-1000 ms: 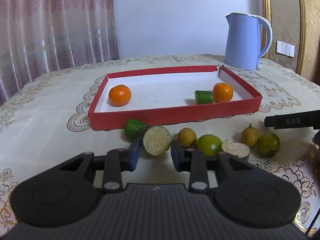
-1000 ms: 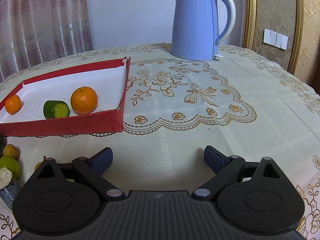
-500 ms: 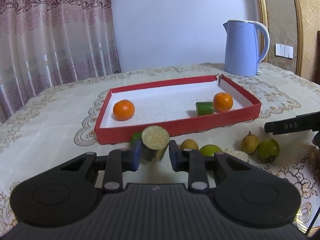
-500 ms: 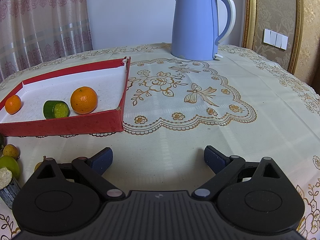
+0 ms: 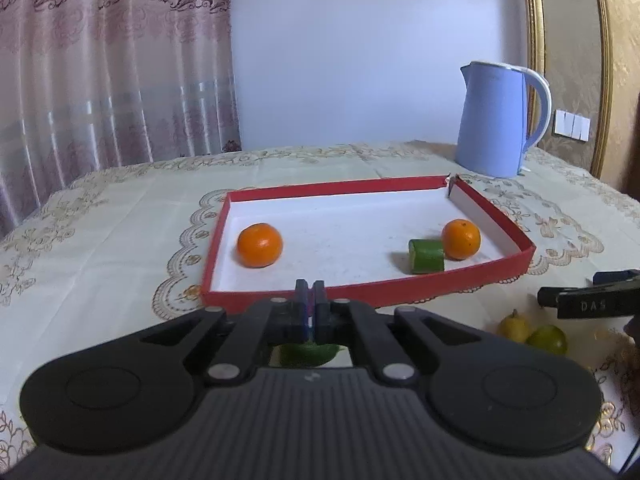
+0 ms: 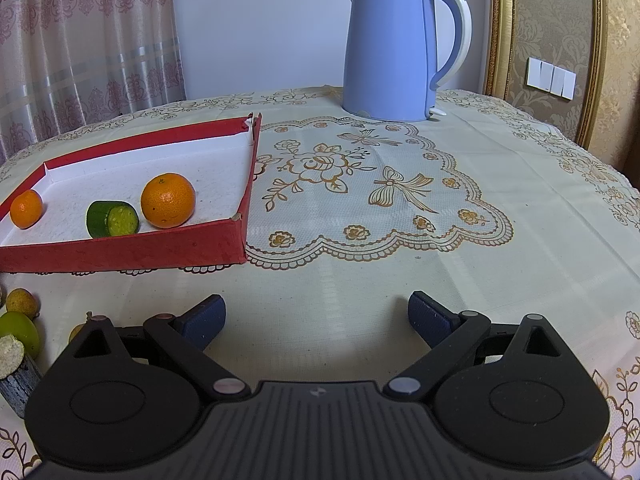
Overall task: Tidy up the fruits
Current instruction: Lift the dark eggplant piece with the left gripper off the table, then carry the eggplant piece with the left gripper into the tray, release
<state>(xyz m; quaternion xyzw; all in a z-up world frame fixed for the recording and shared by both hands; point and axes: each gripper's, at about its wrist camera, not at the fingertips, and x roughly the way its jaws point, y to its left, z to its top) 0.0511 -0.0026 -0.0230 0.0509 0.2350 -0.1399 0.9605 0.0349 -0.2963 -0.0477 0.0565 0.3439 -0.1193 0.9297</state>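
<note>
Left wrist view is showing the left hand-held gripper (image 5: 311,294) with its two blue pads pressed together and nothing between them; they are standing in front of the near wall of the red tray (image 5: 404,290). The jaws have just been closing. A green piece (image 5: 308,354) is lying on the bench (image 5: 100,248) under the gripper frame, only partly visible. Inside the tray, one orange (image 5: 260,245) is sitting at the left, and a second orange (image 5: 461,239) is sitting at the right, with a cut cucumber piece (image 5: 426,256) just beside it. A yellow fruit (image 5: 514,326) and a green fruit (image 5: 547,339) are lying together on the bench, outside the tray, at the right. A blue kettle (image 5: 494,120) is standing behind the tray.

Right wrist view is showing the right hand-held gripper (image 6: 316,318) with its fingers wide apart and empty, over the bare tablecloth (image 6: 400,208). At the left edge a few more fruits (image 6: 18,316) are waiting on the bench near the tray front.
</note>
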